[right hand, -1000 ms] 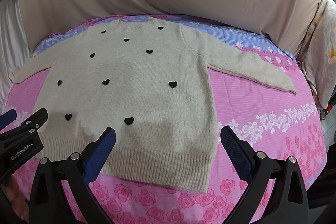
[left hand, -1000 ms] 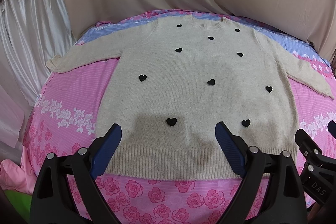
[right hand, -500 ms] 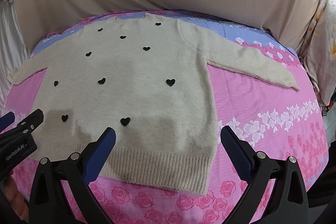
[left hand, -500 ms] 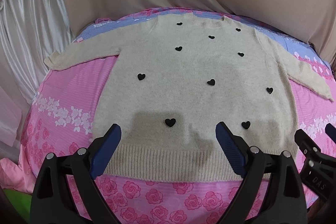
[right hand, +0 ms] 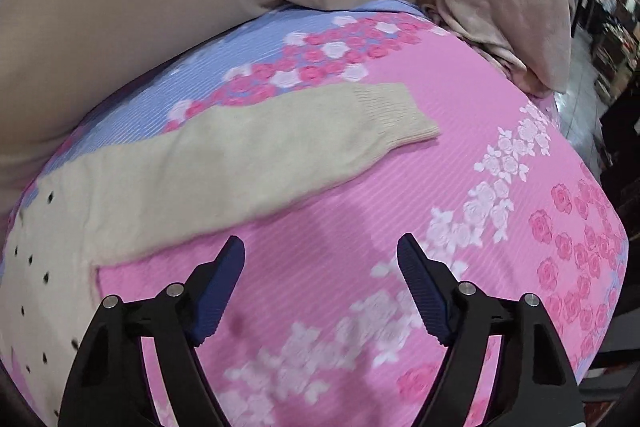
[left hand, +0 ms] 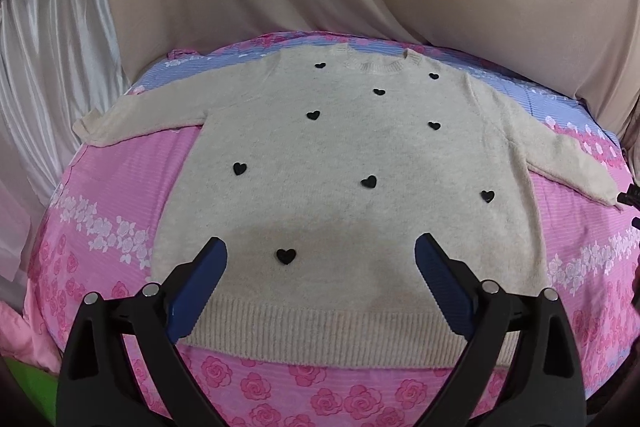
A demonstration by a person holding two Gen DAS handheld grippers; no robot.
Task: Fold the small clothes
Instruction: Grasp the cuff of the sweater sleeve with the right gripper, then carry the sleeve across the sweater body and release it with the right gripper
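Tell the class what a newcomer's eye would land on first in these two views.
A beige sweater dotted with black hearts lies spread flat across a bright pink floral bedsheet. In the right wrist view its long sleeve stretches over the sheet, ahead of the open right gripper; the left gripper gapes above the hem.

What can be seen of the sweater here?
The sweater is a beige, fuzzy-looking knit with small black hearts scattered over the front, a ribbed crew neck, ribbed hem and ribbed cuffs. It lies flat, front up, unfolded, both sleeves spread outward, on a pink and blue floral bedsheet. In the right wrist view one sleeve angles across the sheet. Neither gripper touches it.
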